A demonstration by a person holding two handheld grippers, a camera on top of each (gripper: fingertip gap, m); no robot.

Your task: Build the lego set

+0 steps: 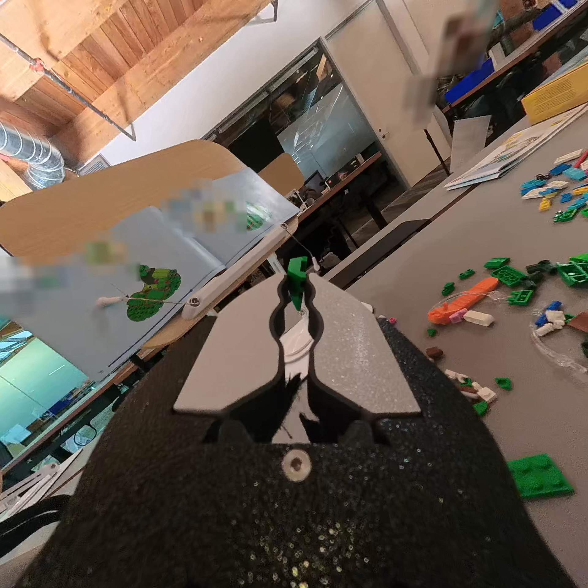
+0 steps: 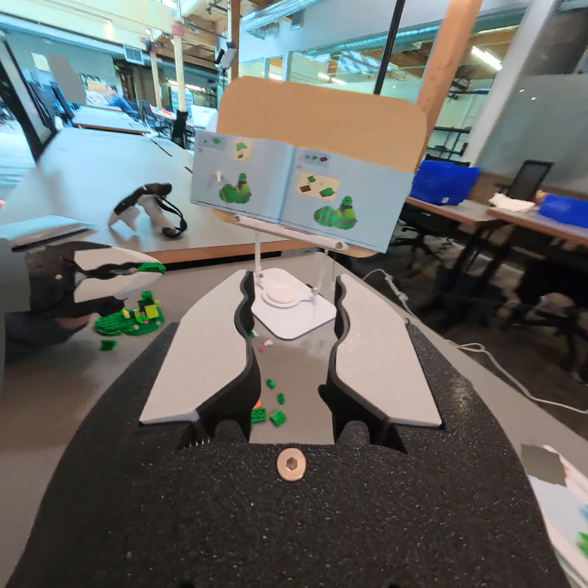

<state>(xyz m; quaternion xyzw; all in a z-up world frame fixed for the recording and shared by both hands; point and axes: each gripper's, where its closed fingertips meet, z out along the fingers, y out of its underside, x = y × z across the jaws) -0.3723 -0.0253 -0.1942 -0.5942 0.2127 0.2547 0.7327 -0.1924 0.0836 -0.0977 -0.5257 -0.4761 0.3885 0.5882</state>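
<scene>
Left tongs (image 1: 296,280) pinch green piece (image 1: 297,275), long axis along fingers.

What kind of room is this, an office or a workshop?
Probably an open-plan shared workspace, somewhere between the two. Long grey tables run in rows, glass-walled rooms line the side, and a bare duct hangs under a wooden ceiling. Loose bricks litter the near table beside an instruction booklet.

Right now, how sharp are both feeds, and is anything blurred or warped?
Left wrist view: left claw and its green brick are sharp; strong wide-angle tilt; mosaic patches cover parts of the instruction booklet. Right wrist view: open right claw is crisp, the green build and background slightly motion-smeared.
</scene>
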